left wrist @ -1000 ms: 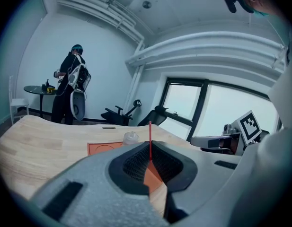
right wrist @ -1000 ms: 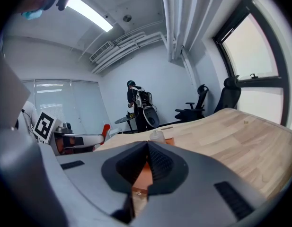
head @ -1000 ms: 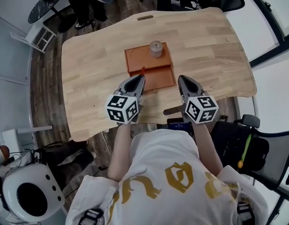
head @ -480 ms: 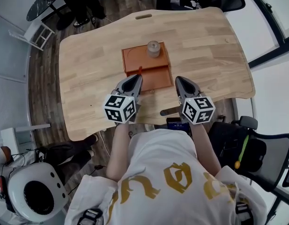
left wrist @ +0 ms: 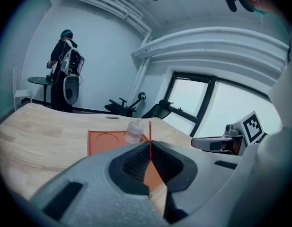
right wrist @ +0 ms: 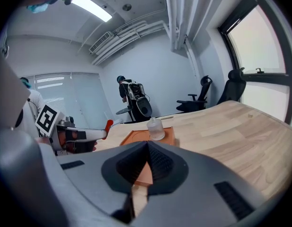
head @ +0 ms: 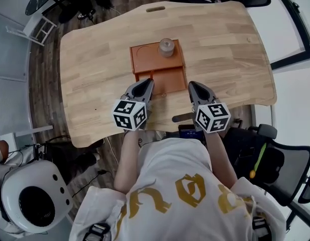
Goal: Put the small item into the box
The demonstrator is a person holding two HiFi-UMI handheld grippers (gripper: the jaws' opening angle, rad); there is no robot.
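An orange box (head: 157, 67) lies flat in the middle of the wooden table (head: 94, 59). It has round recesses at the far end, and a small clear bottle (head: 166, 46) stands on the right one. My left gripper (head: 146, 86) hovers at the box's near edge, shut on a thin red stick (left wrist: 150, 138) that stands upright between its pads. My right gripper (head: 193, 88) is level with it, just right of the box, shut with nothing in it. In the right gripper view the bottle (right wrist: 155, 129) and box (right wrist: 146, 136) lie straight ahead beyond the closed jaws.
The table's near edge runs just under both grippers. A black office chair (head: 283, 164) stands at the right and a white rounded device (head: 34, 200) at the lower left. A person with a backpack unit (left wrist: 65, 77) stands beyond the table's far end.
The head view has shifted slightly, so the table sits a little higher in the picture. Both grippers keep their places at the box's near edge, the left still on the red stick.
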